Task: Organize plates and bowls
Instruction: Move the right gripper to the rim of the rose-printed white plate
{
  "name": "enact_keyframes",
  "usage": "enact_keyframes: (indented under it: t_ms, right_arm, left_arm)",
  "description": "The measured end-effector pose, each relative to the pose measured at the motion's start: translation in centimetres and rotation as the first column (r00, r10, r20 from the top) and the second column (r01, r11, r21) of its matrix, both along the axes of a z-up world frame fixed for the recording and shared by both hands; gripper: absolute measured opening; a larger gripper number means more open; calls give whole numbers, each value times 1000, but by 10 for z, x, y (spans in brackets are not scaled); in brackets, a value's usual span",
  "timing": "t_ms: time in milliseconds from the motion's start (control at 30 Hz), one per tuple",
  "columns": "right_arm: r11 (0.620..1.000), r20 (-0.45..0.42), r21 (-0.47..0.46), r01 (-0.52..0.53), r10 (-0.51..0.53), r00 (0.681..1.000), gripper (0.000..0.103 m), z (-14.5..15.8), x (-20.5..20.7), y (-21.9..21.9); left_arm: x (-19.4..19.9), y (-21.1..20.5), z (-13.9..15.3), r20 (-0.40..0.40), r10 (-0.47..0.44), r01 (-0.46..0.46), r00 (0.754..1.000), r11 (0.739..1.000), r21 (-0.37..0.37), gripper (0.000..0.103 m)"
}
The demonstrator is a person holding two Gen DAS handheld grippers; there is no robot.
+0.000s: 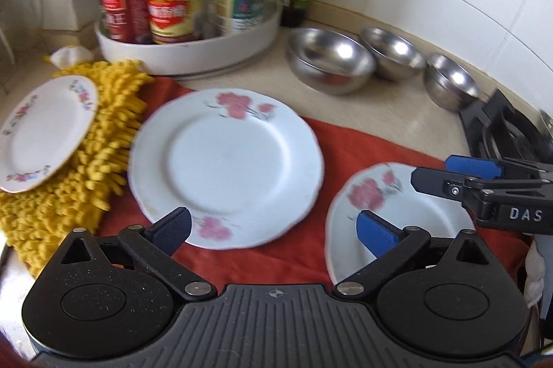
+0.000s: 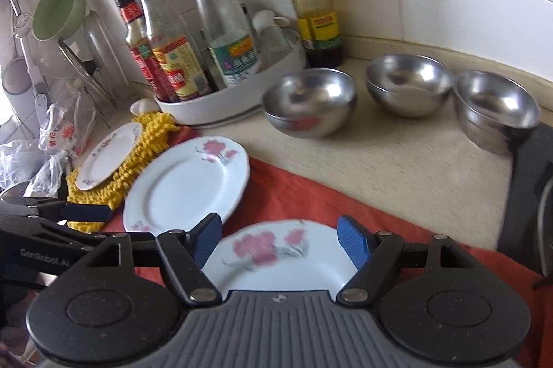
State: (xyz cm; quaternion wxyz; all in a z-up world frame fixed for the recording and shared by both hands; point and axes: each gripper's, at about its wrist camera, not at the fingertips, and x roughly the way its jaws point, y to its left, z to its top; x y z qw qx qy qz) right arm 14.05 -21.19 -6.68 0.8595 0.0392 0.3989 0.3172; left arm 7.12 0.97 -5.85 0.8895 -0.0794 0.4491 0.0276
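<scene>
left wrist: left claw (image 1: pixel 276 229) wide, empty

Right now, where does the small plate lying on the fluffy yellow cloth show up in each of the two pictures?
Left wrist view: the small plate sits at the far left edge, tilted on the yellow cloth, left of the big plate.
Right wrist view: the same plate is left of centre, farther off, again on the yellow cloth.
Shared landmark: the white bottle tray, behind and right of the plate in both.
</scene>
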Motion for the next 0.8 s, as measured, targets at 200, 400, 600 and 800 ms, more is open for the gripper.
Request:
enact_keyframes:
  t_ms: [200,400,600,800]
  right_arm:
    - [998,21,-37,-56,57,998,72,-3,14,46]
    - [996,-41,-55,-74,72,997,72,-15,32,77]
    - [997,-102,-56,-55,49,994,64,-25,48,91]
    - [997,-165,-46,-68,59,985,54,-34,56,102]
  left_arm:
    - [3,36,-1,-2,76,-76,997,997,-16,102]
    - [12,55,-13,-31,110,-111,993,993,-43,102]
    - [23,68,-25,-61,130,-134,990,989,-69,102]
    - [32,71,-30,-69,114,-120,991,989,-84,101]
